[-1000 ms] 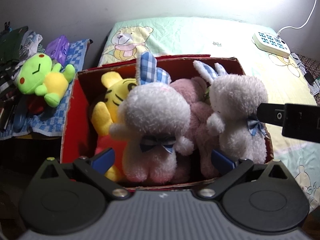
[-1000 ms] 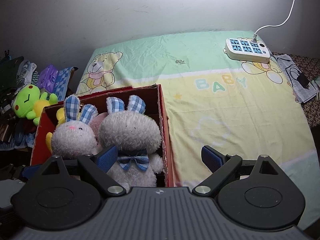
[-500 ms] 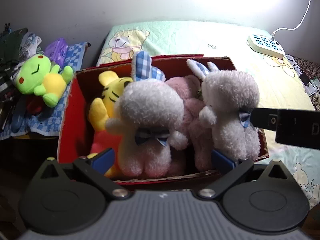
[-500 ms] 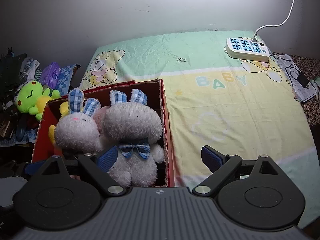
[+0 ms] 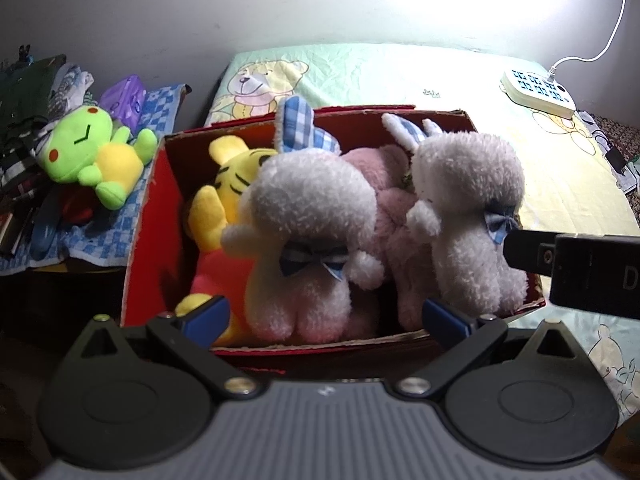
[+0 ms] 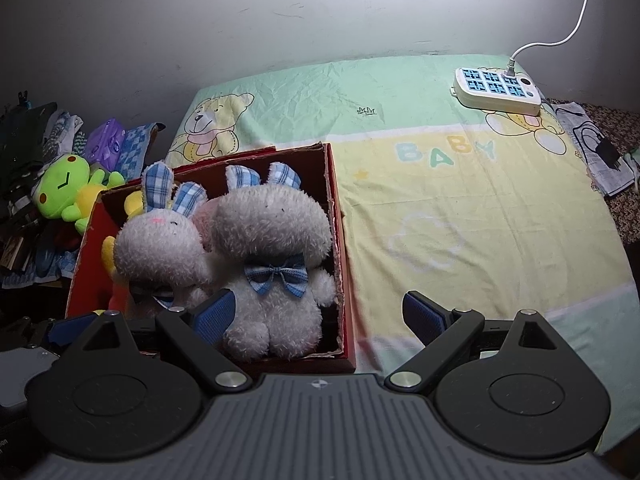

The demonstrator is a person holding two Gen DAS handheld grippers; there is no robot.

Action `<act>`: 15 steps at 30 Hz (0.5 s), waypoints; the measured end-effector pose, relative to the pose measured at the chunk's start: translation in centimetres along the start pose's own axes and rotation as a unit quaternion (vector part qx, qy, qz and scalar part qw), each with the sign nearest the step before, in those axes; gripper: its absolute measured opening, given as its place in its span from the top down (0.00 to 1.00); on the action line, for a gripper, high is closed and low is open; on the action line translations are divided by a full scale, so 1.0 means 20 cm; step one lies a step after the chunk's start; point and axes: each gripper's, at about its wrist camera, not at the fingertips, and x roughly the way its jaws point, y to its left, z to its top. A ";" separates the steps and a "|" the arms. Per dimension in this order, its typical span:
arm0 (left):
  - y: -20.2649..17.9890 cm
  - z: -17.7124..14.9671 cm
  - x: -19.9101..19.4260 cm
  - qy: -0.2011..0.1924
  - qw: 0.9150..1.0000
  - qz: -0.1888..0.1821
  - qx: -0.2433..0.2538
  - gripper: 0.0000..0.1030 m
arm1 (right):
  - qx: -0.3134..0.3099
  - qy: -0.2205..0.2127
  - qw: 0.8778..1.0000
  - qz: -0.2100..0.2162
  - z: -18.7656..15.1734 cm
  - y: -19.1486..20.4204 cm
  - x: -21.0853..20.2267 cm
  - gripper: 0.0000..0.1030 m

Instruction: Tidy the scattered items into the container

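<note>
Both grippers have backed off, left gripper [image 5: 324, 314] and right gripper [image 6: 318, 314] wide apart and empty, plush toys packed in red box [image 6: 340, 240]; green frog [image 5: 94, 152] at 10 o'clock remains, so approach low and pinch its body.

One red cardboard box [image 5: 148, 236] holds four plush toys: two white rabbits, one nearer the left [image 5: 308, 232] and one at the right [image 5: 464, 204], one yellow tiger [image 5: 232, 184] and one pink plush [image 5: 380, 184]. One green frog plush [image 5: 92, 156] lies outside it. One power strip [image 6: 496, 90] sits on the bed.
</note>
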 end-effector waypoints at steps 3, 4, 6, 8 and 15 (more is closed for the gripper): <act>0.01 -0.01 0.00 -0.002 1.000 0.000 -0.001 0.01 | -0.002 -0.001 1.000 0.003 0.00 0.01 0.00 0.10; 0.01 -0.01 0.00 -0.002 1.000 0.002 0.000 0.01 | -0.003 -0.002 1.000 0.004 0.00 0.02 0.00 0.10; 0.01 -0.01 0.00 -0.002 1.000 0.005 0.001 0.01 | -0.005 -0.003 1.000 0.005 0.00 0.03 0.00 0.10; 0.02 -0.01 0.00 -0.002 1.000 0.002 -0.003 0.01 | -0.006 -0.005 1.000 0.005 0.00 0.03 0.00 0.10; 0.03 0.00 -0.04 -0.038 0.999 0.018 -0.001 0.03 | -0.006 -0.006 1.000 0.006 0.01 0.05 0.00 0.10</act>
